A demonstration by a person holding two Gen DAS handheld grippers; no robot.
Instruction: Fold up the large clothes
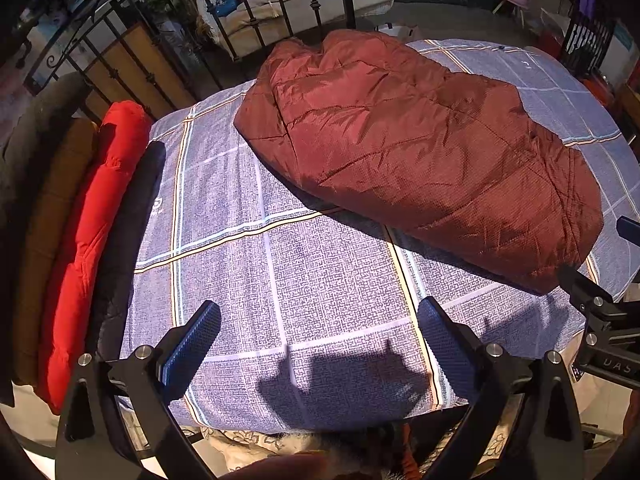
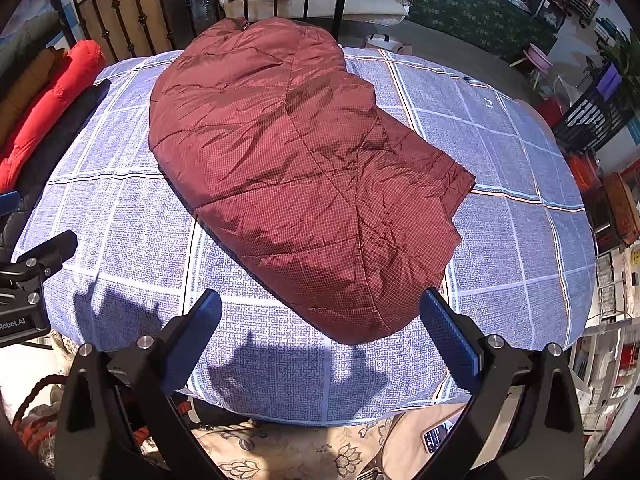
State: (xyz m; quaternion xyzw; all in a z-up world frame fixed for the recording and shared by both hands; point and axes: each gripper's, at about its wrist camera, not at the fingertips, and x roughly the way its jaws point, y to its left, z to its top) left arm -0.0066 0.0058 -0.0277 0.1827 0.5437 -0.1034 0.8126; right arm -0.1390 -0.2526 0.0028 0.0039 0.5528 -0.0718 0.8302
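Note:
A dark red quilted jacket [image 1: 420, 152] lies folded lengthwise on the blue checked bedsheet [image 1: 248, 248], running from the far rail toward the near right. In the right wrist view the same jacket [image 2: 304, 184] fills the middle of the sheet [image 2: 520, 200], its near end just beyond my fingers. My left gripper [image 1: 320, 340] hovers open over bare sheet, left of the jacket's near end, nothing between its blue pads. My right gripper [image 2: 320, 332] is open too, held just above the jacket's near end. Each gripper shows at the edge of the other's view, the right gripper [image 1: 592, 312] and the left gripper [image 2: 36, 272].
A red padded garment [image 1: 100, 220] and a dark one [image 1: 136, 216] lie rolled along the left edge of the bed, with brown fabric [image 1: 52, 240] beyond. A black iron rail [image 1: 256, 20] stands at the far end. Floral cloth [image 2: 304, 452] and a phone [image 2: 436, 436] lie below the near edge.

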